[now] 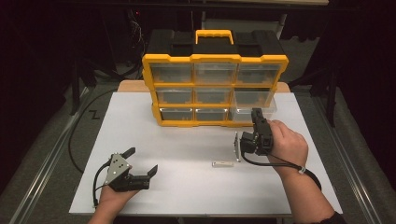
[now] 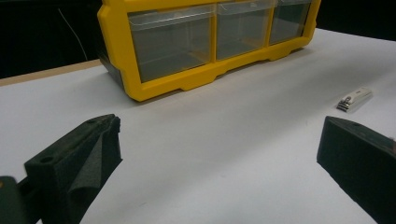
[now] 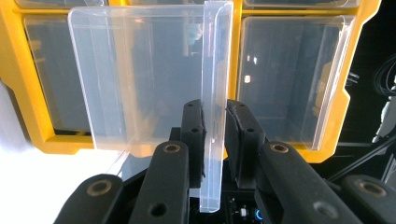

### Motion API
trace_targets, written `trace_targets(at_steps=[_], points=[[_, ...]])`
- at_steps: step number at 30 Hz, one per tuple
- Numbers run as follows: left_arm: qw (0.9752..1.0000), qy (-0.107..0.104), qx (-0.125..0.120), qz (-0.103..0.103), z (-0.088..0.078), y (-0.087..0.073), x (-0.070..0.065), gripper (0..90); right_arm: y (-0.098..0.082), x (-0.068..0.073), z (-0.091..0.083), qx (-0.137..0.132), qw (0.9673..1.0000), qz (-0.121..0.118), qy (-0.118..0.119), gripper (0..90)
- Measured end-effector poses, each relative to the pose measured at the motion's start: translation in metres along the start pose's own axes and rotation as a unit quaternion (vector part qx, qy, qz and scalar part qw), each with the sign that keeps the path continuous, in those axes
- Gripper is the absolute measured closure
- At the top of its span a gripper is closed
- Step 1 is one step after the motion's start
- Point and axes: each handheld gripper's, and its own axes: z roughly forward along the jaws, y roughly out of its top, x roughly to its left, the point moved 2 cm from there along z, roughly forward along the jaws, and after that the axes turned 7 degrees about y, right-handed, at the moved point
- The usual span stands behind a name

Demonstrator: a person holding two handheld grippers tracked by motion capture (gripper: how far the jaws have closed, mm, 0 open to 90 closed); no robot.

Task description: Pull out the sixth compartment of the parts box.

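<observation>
Dark surroundings frame a white tabletop [image 1: 187,186] that carries a yellow organiser [image 1: 215,91] with three rows of clear drawers and a black top with a yellow handle. Directly ahead of the right tool [image 3: 215,123] is the bottom-right drawer [image 3: 149,79], pulled partway out of its slot; the tool's two black pads are clamped on the drawer's clear front lip, one pad on each side of the plastic wall, so the grip is a firm pinch on the drawer itself. In the high view the same right tool [image 1: 258,122] points straight at the organiser's lower right corner, with the hand just behind it. Behind and to the side of that tool, on bare tabletop, lies a small metal nail clipper [image 1: 222,164] — well apart from the drawer and touched by nothing. The left tool [image 1: 142,161] rests low on the near part of the tabletop with its jaws spread wide and nothing between them; seen from its own camera, the nail clipper [image 2: 354,99] sits ahead and off to one side, the organiser [image 2: 205,77] farther ahead. As a judgement, the opening of the drawer is under way or nearly done, while the clipper has not yet been picked up — what seems left is to lift it, drop it into the open drawer and push the drawer shut.
</observation>
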Motion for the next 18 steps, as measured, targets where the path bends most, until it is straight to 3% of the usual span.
trace_targets(at_steps=[10, 14, 17, 18], points=[[1.0, -0.002, 0.001, 0.0, 0.0003, 0.0, -0.0004, 0.4, 0.0008, 0.0006, 0.001, 0.002, 1.0, 0.008, 0.001, 80.4], [1.0, -0.001, 0.0, -0.001, 0.0003, 0.0, -0.0001, 0.4, 0.0014, 0.0002, 0.0011, 0.001, 1.0, 0.0, -0.002, 80.2], [1.0, -0.001, 0.0, 0.0, 0.0001, -0.0001, 0.0001, 0.4, 0.0011, -0.0014, 0.0003, 0.002, 0.9999, 0.007, 0.01, 78.4], [1.0, -0.001, 0.0, 0.0, -0.0001, 0.0, 0.0002, 0.4, 0.0007, -0.0016, 0.0004, -0.003, 0.9997, 0.02, 0.016, 75.8]])
